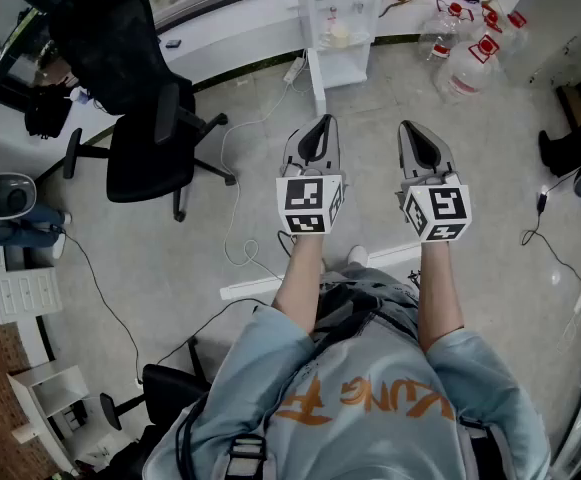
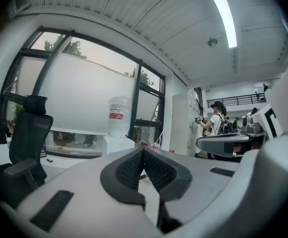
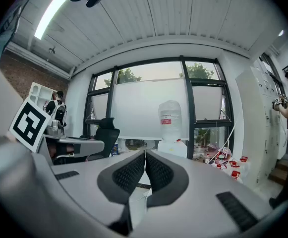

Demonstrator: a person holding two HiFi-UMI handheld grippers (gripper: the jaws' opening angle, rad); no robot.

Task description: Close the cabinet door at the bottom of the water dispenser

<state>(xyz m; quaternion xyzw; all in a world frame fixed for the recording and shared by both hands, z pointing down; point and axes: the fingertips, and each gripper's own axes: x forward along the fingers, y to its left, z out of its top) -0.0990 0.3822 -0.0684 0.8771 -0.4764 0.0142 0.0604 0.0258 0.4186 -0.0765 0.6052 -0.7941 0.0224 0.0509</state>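
The white water dispenser (image 1: 338, 18) stands against the far wall, a clear bottle on top (image 3: 171, 114). Its bottom cabinet door (image 1: 316, 83) stands open, swung out toward me as a thin white panel on the dispenser's left side. Both grippers are held level side by side, well short of it and pointing at it. My left gripper (image 1: 318, 123) is shut with nothing between its pads (image 2: 144, 150). My right gripper (image 1: 411, 128) is likewise shut and empty (image 3: 145, 153). In both gripper views the jaws hide the dispenser's lower part.
A black office chair (image 1: 140, 118) stands left of the dispenser. Several empty water bottles (image 1: 470, 38) lie to its right. Cables (image 1: 232, 198) trail over the grey floor, and a white strip (image 1: 300, 276) lies by my feet. A person (image 2: 216, 123) stands far off.
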